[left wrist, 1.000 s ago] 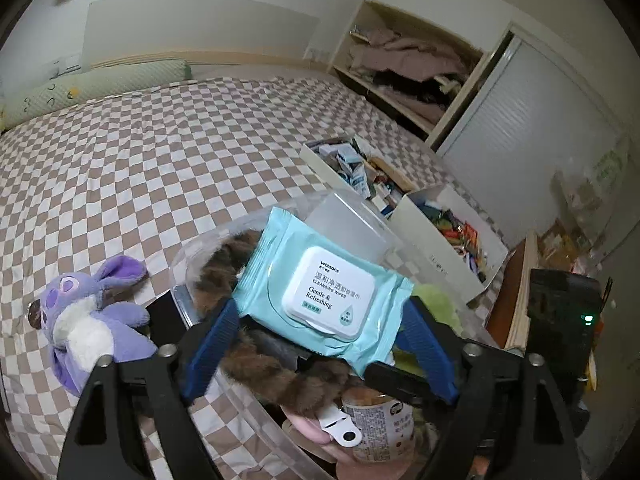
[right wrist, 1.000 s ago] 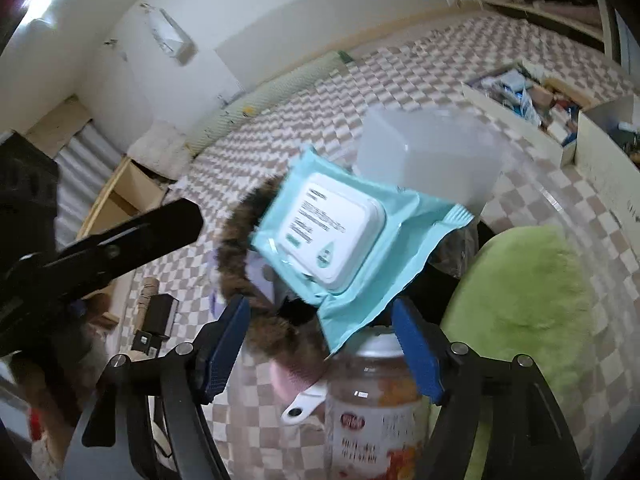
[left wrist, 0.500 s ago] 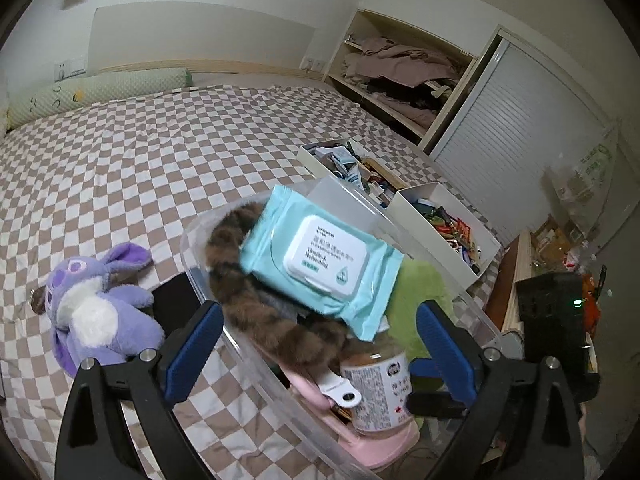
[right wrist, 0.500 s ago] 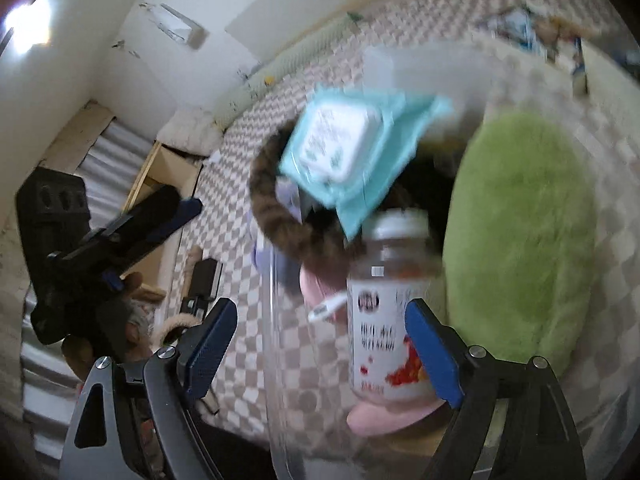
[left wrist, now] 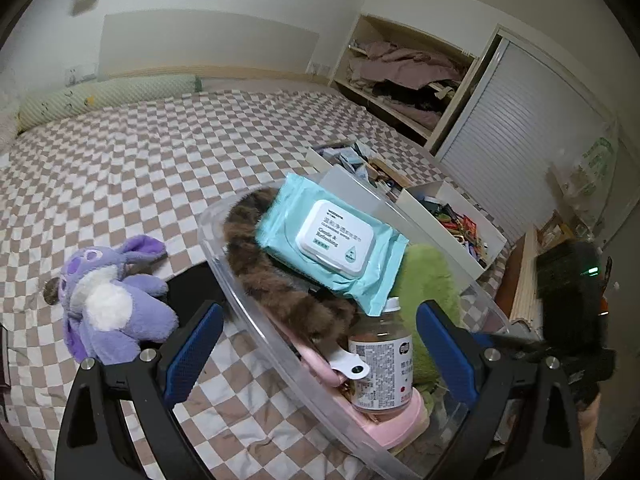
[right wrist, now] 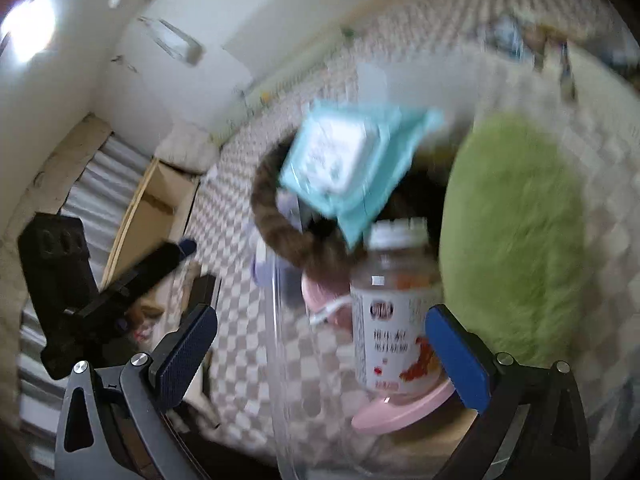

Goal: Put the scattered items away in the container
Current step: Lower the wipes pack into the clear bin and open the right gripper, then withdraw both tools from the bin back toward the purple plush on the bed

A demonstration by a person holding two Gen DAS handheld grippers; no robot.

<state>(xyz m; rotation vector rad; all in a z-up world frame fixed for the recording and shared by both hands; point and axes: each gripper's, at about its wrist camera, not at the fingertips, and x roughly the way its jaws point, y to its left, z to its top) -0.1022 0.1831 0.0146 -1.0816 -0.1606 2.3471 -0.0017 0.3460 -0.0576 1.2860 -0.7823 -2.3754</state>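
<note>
A clear plastic container (left wrist: pixel 224 276) sits on the checkered bed. It holds a teal wet-wipes pack (left wrist: pixel 332 240) on top of a brown furry toy (left wrist: pixel 272 280), a green plush (left wrist: pixel 428 280), a bottle (left wrist: pixel 380 360) and a pink item (left wrist: pixel 392 420). A purple plush toy (left wrist: pixel 108 304) lies on the bed left of the container, beside a black flat object (left wrist: pixel 192 288). My left gripper (left wrist: pixel 320 356) is open and empty over the container's near rim. My right gripper (right wrist: pixel 320 352) is open and empty, in front of the bottle (right wrist: pixel 392 320); this view is blurred.
White boxes (left wrist: pixel 440 216) full of small items stand at the bed's far right edge. An open wardrobe (left wrist: pixel 400 84) and a shutter door are behind. The checkered bedspread (left wrist: pixel 120 160) stretches to the left and back.
Both grippers let go of the wipes pack, opened wide and drew back. The pack now rests in the container on the brown toy.
</note>
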